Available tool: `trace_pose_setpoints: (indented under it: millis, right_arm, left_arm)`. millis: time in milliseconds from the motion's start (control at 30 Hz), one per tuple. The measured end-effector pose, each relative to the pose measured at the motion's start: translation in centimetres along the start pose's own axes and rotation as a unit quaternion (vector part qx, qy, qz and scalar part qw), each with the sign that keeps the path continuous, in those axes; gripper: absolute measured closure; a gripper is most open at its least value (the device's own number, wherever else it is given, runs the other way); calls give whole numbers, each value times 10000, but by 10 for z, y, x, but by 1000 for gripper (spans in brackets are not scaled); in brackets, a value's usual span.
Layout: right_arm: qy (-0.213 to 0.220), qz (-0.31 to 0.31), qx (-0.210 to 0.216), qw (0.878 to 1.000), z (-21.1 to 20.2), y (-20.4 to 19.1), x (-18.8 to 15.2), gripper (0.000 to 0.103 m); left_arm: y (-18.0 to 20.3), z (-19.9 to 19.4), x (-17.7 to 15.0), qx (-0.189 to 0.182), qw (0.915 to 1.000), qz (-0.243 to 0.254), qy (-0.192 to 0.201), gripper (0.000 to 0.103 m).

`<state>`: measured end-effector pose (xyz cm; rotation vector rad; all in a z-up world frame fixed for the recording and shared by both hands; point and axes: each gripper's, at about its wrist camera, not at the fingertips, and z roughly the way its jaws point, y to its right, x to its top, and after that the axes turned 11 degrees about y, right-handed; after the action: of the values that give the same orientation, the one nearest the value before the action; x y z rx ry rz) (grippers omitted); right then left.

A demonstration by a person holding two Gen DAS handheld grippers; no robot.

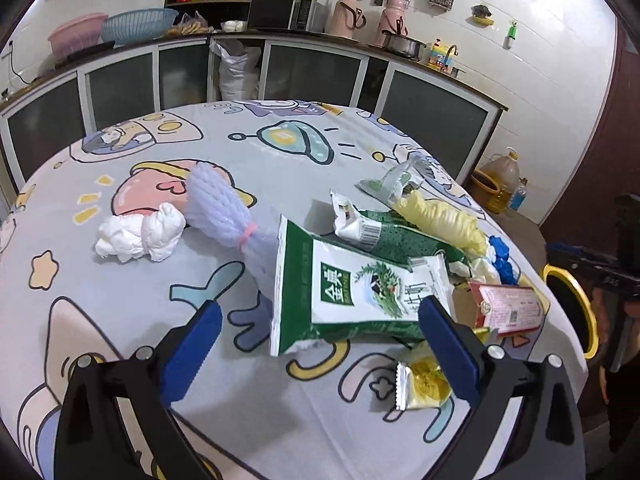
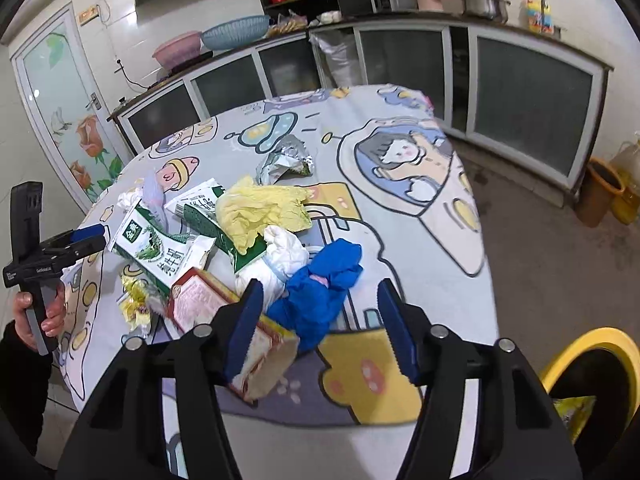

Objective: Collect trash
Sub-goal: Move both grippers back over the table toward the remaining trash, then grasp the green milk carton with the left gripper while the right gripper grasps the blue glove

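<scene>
My right gripper (image 2: 320,328), jaws wide, empty, over blue glove (image 2: 316,292); carton (image 2: 224,320) at nine o'clock. Risk: pinching desk (image 2: 400,208) cloth. Left gripper (image 1: 320,344) wide, empty, above green bag (image 1: 344,296).

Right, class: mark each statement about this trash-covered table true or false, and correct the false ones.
1. The blue glove lies between the right hand-held gripper fingers. True.
2. The left hand-held gripper is clamped on the green bag. False: open, nothing gripped.
3. The bin has a red rim. False: yellow.
4. A pink band ties the foam net. True.
5. The tissue sits in the bin. False: on the table.
</scene>
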<state>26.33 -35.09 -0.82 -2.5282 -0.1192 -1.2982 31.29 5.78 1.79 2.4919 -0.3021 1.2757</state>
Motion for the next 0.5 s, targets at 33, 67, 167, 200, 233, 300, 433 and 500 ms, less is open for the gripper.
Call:
trace_pose_setpoints:
  millis: [33, 67, 167, 200, 233, 300, 433, 500]
  right_arm:
    - [-31, 65, 33, 10000, 5, 2, 0, 49]
    - [-73, 125, 60, 9999, 11, 4, 1, 50]
    - [-158, 228, 48, 9996, 24, 7, 1, 51]
    - [-195, 279, 62, 9994, 28, 9, 2, 51]
    - [-221, 298, 79, 9993, 31, 9, 2, 51]
    - [-268, 301, 100, 9991, 37, 10, 2, 52]
    - [-373, 351, 152, 9986, 49, 13, 3, 53]
    - [-425, 392, 181, 9982, 54, 16, 4, 54]
  left_arm:
    - [-1, 3, 2, -55, 10000, -28, -43, 8]
    - [-3, 7, 2, -77, 9999, -38, -87, 8]
    - [-6, 20, 2, -59, 9997, -67, -225, 8]
    - [-7, 24, 1, -59, 9995, -93, -287, 8]
    - [-9, 30, 1, -92, 9992, -138, -365, 8]
    - [-10, 38, 2, -169, 9986, -201, -454, 8]
    - [-8, 57, 4, -246, 9977, -227, -596, 8]
    - [-7, 65, 3, -351, 9969, -250, -663, 8]
